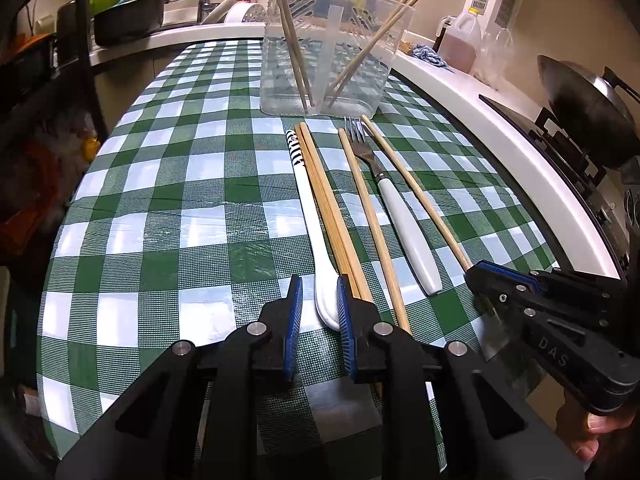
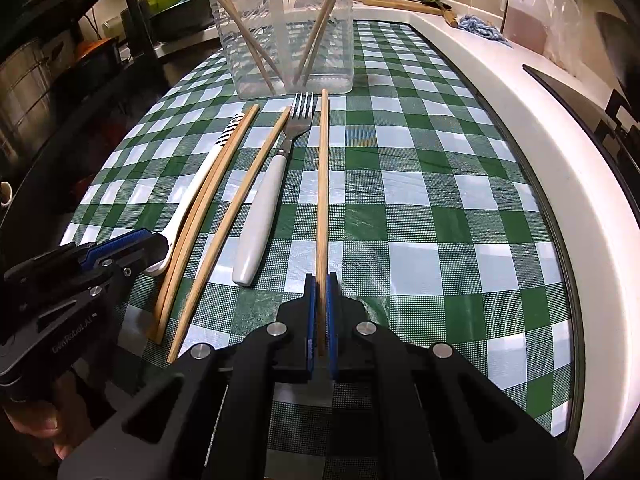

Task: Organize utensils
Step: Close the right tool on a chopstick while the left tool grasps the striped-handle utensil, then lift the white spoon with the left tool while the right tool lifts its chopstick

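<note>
The right gripper (image 2: 320, 300) has its blue fingers (image 2: 331, 304) squeezed on one chopstick (image 2: 322, 184), which lies straight ahead on the checked worktop (image 2: 440, 220). Left of the fingers lie a fork (image 2: 276, 168), more chopsticks (image 2: 228, 220) and a white spoon (image 2: 200, 176). A clear tub (image 2: 280, 28) stands far ahead.

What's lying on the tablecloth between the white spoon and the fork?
Three wooden chopsticks: a touching pair right beside the white spoon, then a single chopstick next to the fork. The right wrist view shows this most clearly.
</note>
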Demonstrator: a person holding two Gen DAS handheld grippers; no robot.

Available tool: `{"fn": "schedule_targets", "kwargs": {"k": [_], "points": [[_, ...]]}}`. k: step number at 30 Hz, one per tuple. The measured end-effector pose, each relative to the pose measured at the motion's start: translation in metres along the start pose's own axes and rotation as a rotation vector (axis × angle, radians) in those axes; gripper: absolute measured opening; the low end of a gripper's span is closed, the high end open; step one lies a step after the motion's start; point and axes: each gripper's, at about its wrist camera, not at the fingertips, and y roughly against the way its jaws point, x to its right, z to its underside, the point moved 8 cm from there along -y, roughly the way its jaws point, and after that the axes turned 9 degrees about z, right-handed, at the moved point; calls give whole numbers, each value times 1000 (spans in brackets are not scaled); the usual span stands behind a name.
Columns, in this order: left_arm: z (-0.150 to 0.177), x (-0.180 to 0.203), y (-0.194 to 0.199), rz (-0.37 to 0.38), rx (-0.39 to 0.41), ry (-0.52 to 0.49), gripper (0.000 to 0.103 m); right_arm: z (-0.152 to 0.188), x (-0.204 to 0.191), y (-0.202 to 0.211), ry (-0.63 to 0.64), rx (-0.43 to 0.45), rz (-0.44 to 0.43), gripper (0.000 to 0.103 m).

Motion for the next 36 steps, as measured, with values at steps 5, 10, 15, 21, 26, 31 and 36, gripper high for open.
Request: {"fn": "schedule_targets", "kwargs": {"k": [5,10,15,21,26,31,36], "points": [[0,-5,2,-7,2,11,5,0,0,0,-4,0,-2,5],[-6,-25,12,-79,39,28,4,-3,9,3,-36,13,20,5],[-5,-35,14,-65,38,58,4,-3,17,0,-58,1,37,5],[-2,-31,12,-28,39,75,8,-1,16,-2,-55,-6,34,6],[1,-29,12,-32,45,78,9,-1,15,-2,-55,-5,35,6],[-4,-26,17,-20,87,85,17,-1,16,-2,-62,-8,31,6],[1,-26,11,-29,61,81,27,-2,15,-2,-52,-5,35,7]]}}
